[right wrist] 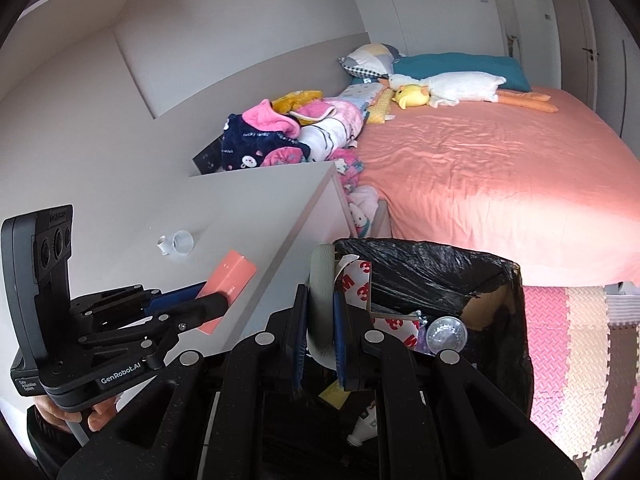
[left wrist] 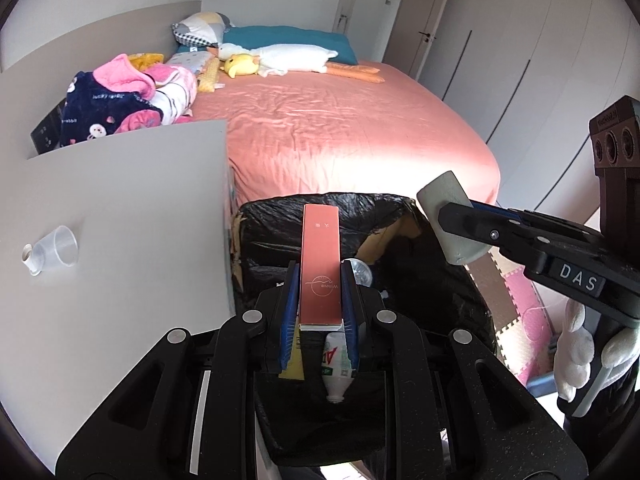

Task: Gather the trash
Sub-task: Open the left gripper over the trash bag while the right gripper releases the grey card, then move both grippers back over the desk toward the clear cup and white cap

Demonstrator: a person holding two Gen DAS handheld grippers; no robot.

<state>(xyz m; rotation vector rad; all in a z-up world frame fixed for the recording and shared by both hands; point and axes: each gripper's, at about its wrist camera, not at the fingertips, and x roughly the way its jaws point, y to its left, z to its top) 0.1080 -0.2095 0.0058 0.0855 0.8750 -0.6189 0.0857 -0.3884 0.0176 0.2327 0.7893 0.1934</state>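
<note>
My left gripper [left wrist: 320,276] is shut on a long salmon-pink box [left wrist: 320,240], which sticks forward over the open bin lined with a black bag [left wrist: 276,220]. From the right, my right gripper [left wrist: 454,218] reaches in, shut on a grey roll [left wrist: 442,192] above the bin's right rim. In the right wrist view the same roll [right wrist: 322,268] stands upright between the blue pads of the right gripper [right wrist: 320,298], over the bin's [right wrist: 440,264] near left edge. The left gripper [right wrist: 216,294] carries the pink box [right wrist: 236,270] at the left. A bottle [left wrist: 336,372], tape backing [right wrist: 360,280] and a clear lid [right wrist: 446,336] lie inside the bin.
A white desk [left wrist: 140,200] stands left of the bin, with a clear plastic cup [left wrist: 64,246] lying on it. Behind is a bed with a pink sheet [left wrist: 340,128], plush toys and clothes. Foam floor mats [right wrist: 580,340] lie to the right. A hand [right wrist: 96,416] holds the left gripper's grip.
</note>
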